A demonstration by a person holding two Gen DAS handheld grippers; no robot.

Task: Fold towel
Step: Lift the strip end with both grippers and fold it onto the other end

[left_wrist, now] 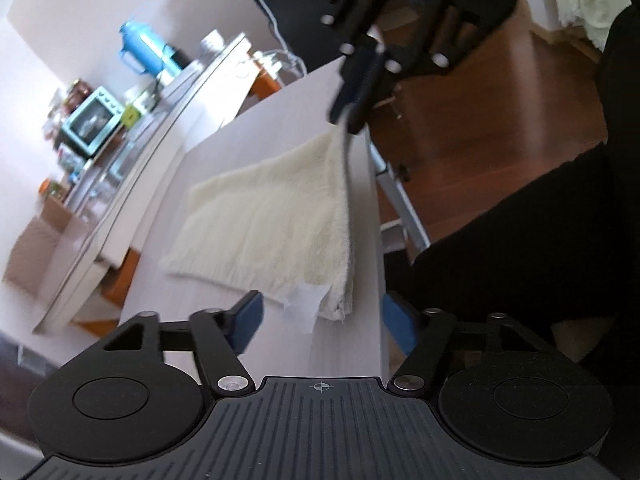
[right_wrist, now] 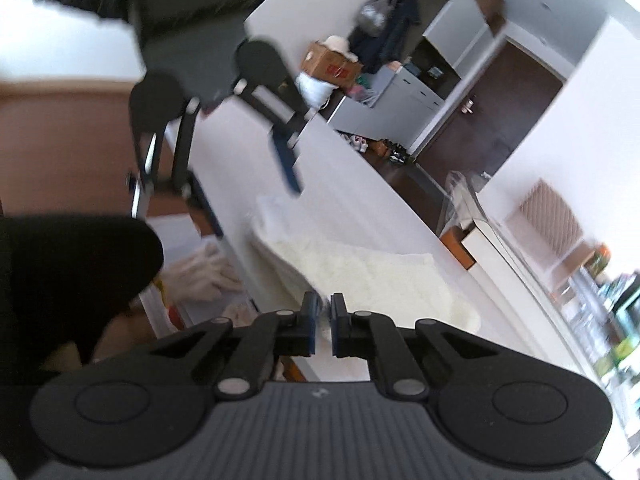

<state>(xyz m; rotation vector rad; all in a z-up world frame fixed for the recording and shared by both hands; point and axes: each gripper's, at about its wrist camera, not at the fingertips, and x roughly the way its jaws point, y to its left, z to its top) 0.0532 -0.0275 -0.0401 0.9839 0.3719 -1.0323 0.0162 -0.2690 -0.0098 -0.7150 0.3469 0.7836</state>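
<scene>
Left wrist view: my right tongs [left_wrist: 352, 116] pinch towel [left_wrist: 264, 224] corner, upper centre; left tongs [left_wrist: 320, 320] gaping, empty. Risk: thin pinch slips, corner drops onto desk [left_wrist: 344, 360].

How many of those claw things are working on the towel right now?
2. The right claw is pinched shut on the towel at its far corner, lifting it. The left claw stands open at the near corner, by the white tag, gripping nothing.
</scene>
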